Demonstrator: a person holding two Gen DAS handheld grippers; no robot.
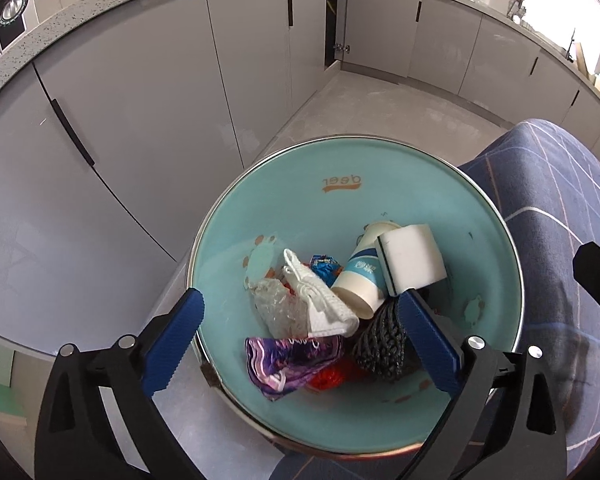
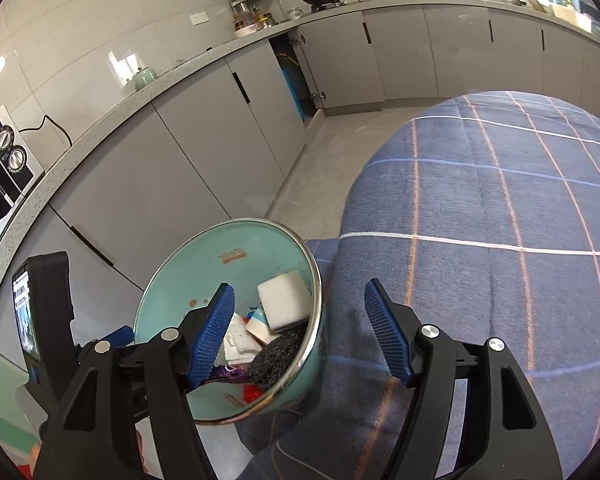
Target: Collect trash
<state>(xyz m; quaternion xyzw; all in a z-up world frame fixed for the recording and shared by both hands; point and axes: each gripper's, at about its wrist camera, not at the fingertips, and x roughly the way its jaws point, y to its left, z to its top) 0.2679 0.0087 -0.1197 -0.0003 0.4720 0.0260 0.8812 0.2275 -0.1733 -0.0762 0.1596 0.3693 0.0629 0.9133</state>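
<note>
- Left wrist view: the left gripper (image 1: 300,320) is spread wide over the teal bin (image 1: 500,240), nothing held; no more dropping is needed, so it should be lifted straight clear.
- Trash lies low in frame: crumpled plastic (image 1: 278,308), paper cup (image 1: 360,280), white sponge (image 1: 414,258), black mesh (image 1: 382,340).
- The right gripper (image 2: 300,334) is partly open and empty, straddling the bin rim at lower centre.

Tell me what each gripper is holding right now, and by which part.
Nothing is held. The left gripper stands wide open over the trash in the bin; the right gripper is open too, its jaws empty, straddling the bin's rim.
</note>
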